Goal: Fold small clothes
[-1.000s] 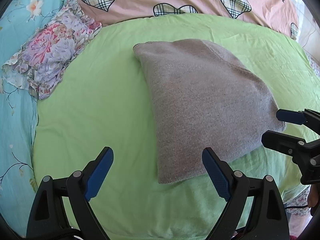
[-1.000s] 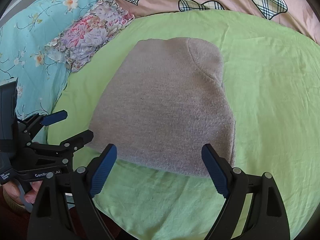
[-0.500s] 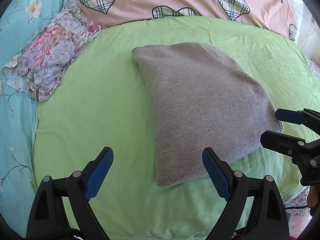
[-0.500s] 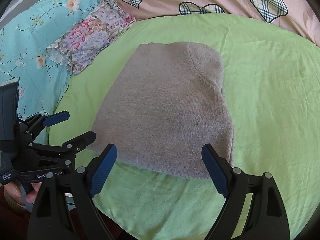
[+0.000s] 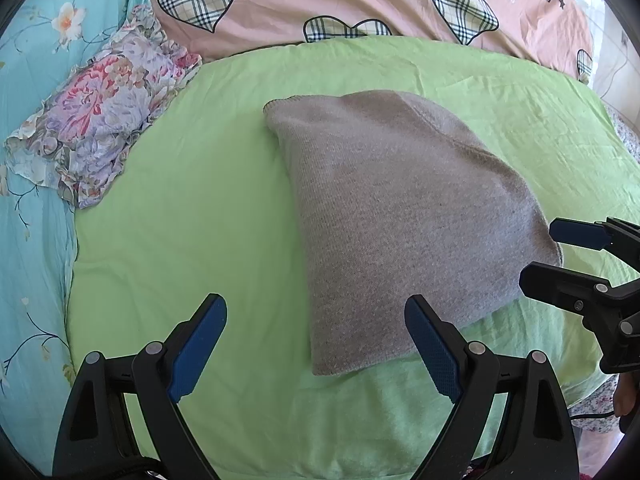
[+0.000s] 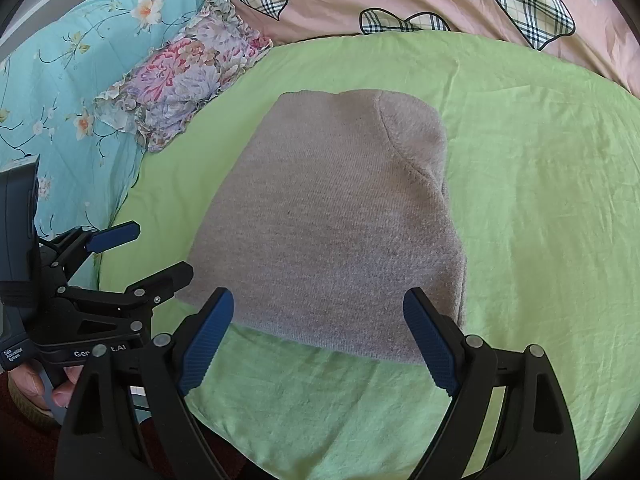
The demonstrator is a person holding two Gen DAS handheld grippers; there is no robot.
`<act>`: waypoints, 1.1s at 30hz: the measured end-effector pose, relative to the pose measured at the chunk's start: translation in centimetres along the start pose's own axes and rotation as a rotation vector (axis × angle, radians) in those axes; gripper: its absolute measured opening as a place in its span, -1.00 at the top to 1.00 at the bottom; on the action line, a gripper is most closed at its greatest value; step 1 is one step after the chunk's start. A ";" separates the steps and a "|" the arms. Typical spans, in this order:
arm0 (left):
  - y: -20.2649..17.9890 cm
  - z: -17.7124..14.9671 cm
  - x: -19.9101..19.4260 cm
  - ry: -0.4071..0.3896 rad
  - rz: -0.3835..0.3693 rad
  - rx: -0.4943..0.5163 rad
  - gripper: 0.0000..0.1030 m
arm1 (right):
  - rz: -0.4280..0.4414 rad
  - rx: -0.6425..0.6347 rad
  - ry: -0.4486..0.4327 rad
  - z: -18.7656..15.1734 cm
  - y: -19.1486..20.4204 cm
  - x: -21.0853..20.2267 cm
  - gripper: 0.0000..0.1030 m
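A folded grey knitted garment [image 5: 404,216] lies flat on the green sheet [image 5: 192,232]; it also shows in the right wrist view [image 6: 336,232]. My left gripper [image 5: 316,344] is open and empty, held back from the garment's near left corner. My right gripper [image 6: 320,336] is open and empty, just short of the garment's near edge. The right gripper shows at the right edge of the left wrist view [image 5: 560,256], and the left gripper shows at the left of the right wrist view [image 6: 140,252].
A floral ruffled cloth [image 5: 100,120] lies at the sheet's far left, on a turquoise flowered cover [image 5: 32,240]. A pink quilt with plaid hearts [image 5: 360,0] lies behind the green sheet [image 6: 540,200].
Both grippers have drawn back slightly; the garment sits a little farther away and lower in both views. Both grippers stay open.
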State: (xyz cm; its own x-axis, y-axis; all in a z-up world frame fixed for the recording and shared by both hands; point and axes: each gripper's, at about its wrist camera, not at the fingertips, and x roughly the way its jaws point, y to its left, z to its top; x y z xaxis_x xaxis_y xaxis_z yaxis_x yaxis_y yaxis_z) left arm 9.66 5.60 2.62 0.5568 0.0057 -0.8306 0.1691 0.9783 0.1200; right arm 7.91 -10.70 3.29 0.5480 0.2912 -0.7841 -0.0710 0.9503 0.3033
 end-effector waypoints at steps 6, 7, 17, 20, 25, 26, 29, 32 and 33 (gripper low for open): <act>0.0 0.0 0.0 0.000 0.000 0.001 -0.77 | 0.001 0.000 0.000 0.0 0.0 0.0 -0.69; 0.0 0.0 0.0 0.000 -0.001 0.001 -0.77 | -0.001 0.000 0.000 0.0 0.1 0.0 -0.69; 0.1 0.1 0.0 -0.002 -0.005 0.005 -0.77 | -0.003 0.000 -0.008 0.3 0.4 -0.3 -0.69; 0.1 0.2 0.0 -0.001 -0.005 0.005 -0.77 | -0.001 -0.002 -0.009 0.5 0.3 -0.4 -0.69; 0.1 0.4 0.0 0.001 -0.006 0.011 -0.77 | 0.001 -0.003 -0.009 0.7 0.3 -0.4 -0.69; 0.0 0.4 0.0 0.001 -0.007 0.012 -0.77 | 0.002 -0.003 -0.010 0.7 0.2 -0.4 -0.69; 0.0 0.5 0.1 0.002 -0.007 0.011 -0.77 | 0.002 -0.004 -0.009 0.7 0.2 -0.4 -0.69; 0.0 0.5 0.2 0.004 -0.007 0.009 -0.78 | 0.003 -0.005 -0.008 0.7 0.1 -0.4 -0.69; 0.0 0.5 0.2 0.004 -0.008 0.010 -0.78 | 0.003 -0.005 -0.007 0.7 0.1 -0.4 -0.69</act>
State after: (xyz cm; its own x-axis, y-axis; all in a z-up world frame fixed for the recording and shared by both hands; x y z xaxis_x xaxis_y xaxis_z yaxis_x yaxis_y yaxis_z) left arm 10.15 5.50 2.73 0.5525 -0.0010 -0.8335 0.1811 0.9763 0.1188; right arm 8.25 -10.78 3.99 0.5540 0.2936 -0.7790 -0.0773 0.9499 0.3030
